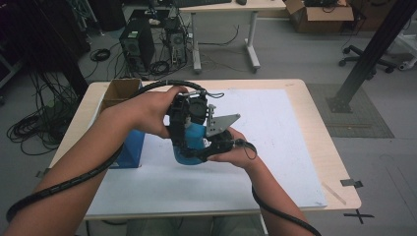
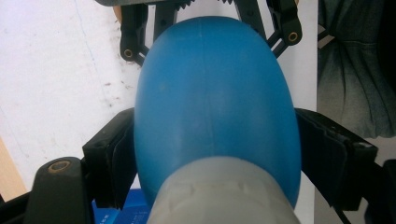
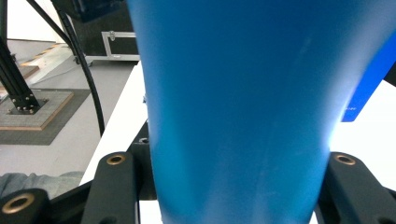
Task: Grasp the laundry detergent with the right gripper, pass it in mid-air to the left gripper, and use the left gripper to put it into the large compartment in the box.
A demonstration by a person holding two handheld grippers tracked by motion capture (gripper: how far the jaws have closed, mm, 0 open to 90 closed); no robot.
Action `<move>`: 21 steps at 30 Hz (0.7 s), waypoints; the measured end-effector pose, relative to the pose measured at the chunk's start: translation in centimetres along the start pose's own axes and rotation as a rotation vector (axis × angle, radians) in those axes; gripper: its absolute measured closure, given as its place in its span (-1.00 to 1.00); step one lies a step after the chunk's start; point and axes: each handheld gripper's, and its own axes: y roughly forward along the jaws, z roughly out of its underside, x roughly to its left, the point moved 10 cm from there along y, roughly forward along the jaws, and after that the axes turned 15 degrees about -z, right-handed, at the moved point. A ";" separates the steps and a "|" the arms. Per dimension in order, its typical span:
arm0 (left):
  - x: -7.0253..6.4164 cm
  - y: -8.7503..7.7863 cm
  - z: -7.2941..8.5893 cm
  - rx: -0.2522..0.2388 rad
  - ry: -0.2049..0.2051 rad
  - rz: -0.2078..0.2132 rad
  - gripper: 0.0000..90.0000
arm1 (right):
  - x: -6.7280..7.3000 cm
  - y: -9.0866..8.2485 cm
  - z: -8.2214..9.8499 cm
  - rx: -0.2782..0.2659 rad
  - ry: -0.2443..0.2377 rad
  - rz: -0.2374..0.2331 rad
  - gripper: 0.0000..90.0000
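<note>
A blue plastic bottle (image 1: 194,140) with a grey cap (image 2: 224,196) is held above the white sheet between both hands. My left gripper (image 1: 184,137) reaches down onto it from the upper left. In the left gripper view its black pads (image 2: 114,158) lie against the bottle's (image 2: 215,102) sides just beyond the cap. My right gripper (image 1: 204,152) comes in from the lower right with a grey plate on top. In the right gripper view its jaws sit tight on either side of the blue body (image 3: 233,93). The far end of the bottle is hidden.
A blue box (image 1: 130,147) and an open cardboard box (image 1: 120,91) stand at the table's left. A white sheet (image 1: 275,147) covers most of the wooden table (image 1: 339,167). Computer towers (image 1: 137,46), cables and a desk are on the floor behind; a black post (image 1: 369,54) stands at right.
</note>
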 end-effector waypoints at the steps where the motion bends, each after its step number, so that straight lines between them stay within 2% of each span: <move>1: 0.0 0.0 0.0 -0.001 -0.001 0.001 -0.50 | 0.0 0.0 0.0 0.000 -0.001 0.002 0.01; 21: 0.0 -0.1 0.1 0.015 -0.006 -0.022 -0.28 | 0.2 0.1 -0.4 -0.010 0.003 0.000 0.01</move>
